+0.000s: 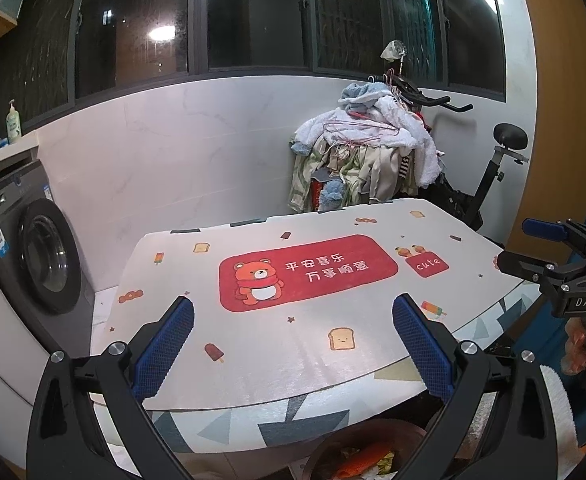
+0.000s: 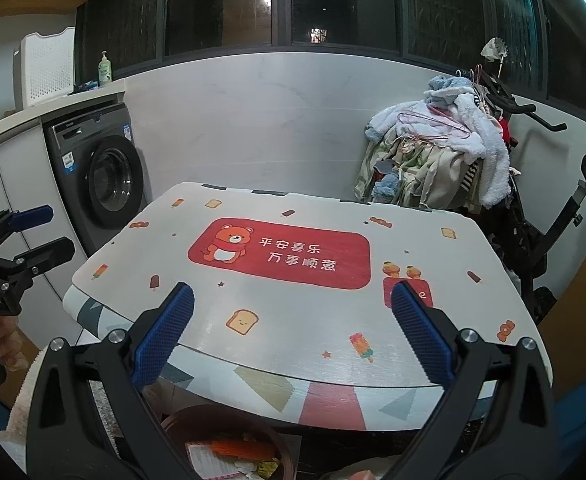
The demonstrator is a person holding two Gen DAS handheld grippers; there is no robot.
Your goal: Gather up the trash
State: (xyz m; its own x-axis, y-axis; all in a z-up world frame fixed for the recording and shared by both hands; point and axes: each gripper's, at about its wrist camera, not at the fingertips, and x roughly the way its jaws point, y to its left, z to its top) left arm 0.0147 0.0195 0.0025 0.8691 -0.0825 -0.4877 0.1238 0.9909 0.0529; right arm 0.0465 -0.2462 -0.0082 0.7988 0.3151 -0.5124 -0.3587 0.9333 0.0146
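A dark round bin [image 2: 229, 440] stands on the floor under the near edge of the table and holds trash: an orange wrapper, a white printed pack and yellow scraps. It also shows in the left wrist view [image 1: 357, 452]. My left gripper [image 1: 293, 344] is open and empty above the table's near edge. My right gripper [image 2: 293, 340] is open and empty above the same edge. Each gripper shows from the side in the other's view: the right gripper [image 1: 549, 248] and the left gripper [image 2: 33, 232]. The table mat [image 2: 293, 320] with a red bear print carries no loose item.
A washing machine [image 2: 105, 184] stands at the left under a counter. A pile of clothes [image 2: 433, 152] hangs on an exercise bike [image 2: 565, 216] at the back right. Dark windows run along the far wall. A white towel [image 1: 557, 404] lies beside the bin.
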